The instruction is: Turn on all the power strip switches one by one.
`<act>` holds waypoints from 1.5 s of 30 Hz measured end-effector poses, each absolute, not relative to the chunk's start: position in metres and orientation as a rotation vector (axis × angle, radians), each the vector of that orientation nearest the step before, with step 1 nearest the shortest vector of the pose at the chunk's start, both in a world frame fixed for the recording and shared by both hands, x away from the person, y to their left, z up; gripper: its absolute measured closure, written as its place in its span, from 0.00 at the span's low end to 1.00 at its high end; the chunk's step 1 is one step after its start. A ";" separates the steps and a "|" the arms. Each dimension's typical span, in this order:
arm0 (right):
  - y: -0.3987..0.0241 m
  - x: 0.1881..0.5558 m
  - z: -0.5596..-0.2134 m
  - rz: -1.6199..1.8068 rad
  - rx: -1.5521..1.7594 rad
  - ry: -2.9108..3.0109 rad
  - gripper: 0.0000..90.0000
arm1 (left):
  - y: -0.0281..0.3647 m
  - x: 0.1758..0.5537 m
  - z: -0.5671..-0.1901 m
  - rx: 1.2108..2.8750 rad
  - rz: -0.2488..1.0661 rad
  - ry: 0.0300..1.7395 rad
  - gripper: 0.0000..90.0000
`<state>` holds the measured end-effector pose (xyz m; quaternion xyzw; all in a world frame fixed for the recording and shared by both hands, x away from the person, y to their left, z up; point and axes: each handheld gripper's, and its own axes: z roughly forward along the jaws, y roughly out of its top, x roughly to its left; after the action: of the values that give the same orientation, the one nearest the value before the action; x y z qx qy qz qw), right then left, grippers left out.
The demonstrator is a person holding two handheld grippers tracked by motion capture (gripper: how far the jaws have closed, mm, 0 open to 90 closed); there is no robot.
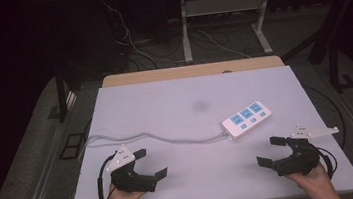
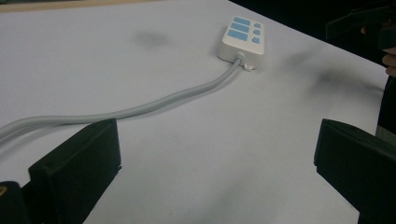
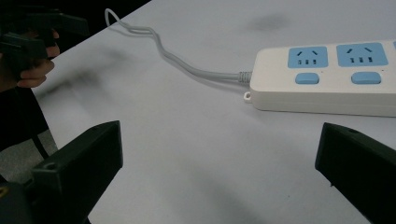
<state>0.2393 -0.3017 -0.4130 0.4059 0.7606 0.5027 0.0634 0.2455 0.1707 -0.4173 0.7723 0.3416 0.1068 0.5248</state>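
Note:
A white power strip [image 1: 247,117] with blue sockets and buttons lies flat on the white table [image 1: 175,104], right of centre. Its grey cord [image 1: 169,138] runs left across the table and off the left edge. My left gripper [image 1: 150,164] rests near the front left, open, with nothing between its jaws; the cord [image 2: 140,108] passes just beyond them and the power strip [image 2: 243,38] lies farther off. My right gripper [image 1: 272,150] rests near the front right, also open and empty, with the power strip [image 3: 327,77] close ahead of its jaws.
A wooden table edge [image 1: 191,71] shows behind the white top. Beyond it stand metal desk legs [image 1: 185,28] and loose cables [image 1: 133,46] on a dark floor. A faint grey smudge [image 1: 199,105] marks the table's middle.

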 end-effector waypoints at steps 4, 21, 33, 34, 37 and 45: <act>-0.301 0.239 -0.412 1.514 1.219 2.304 0.01 | 0.171 0.245 -0.418 1.851 0.253 0.816 0.00; -0.300 0.240 -0.411 1.483 1.223 2.334 0.01 | 0.172 0.247 -0.418 1.835 0.259 0.814 0.00; -0.296 0.241 -0.408 1.442 1.218 2.359 0.01 | 0.172 0.249 -0.419 1.838 0.253 0.817 0.00; -0.295 0.240 -0.408 1.441 1.225 2.354 0.01 | 0.172 0.249 -0.419 1.838 0.253 0.818 0.00; -0.293 0.241 -0.406 1.423 1.224 2.365 0.01 | 0.172 0.249 -0.420 1.836 0.249 0.817 0.00; -0.290 0.249 -0.394 1.346 1.189 2.435 0.01 | 0.173 0.249 -0.420 1.828 0.251 0.825 0.00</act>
<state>0.2493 -0.2902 -0.3943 0.3922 0.8034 0.4442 0.0578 0.2487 0.1735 -0.4197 0.7662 0.3459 0.1050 0.5313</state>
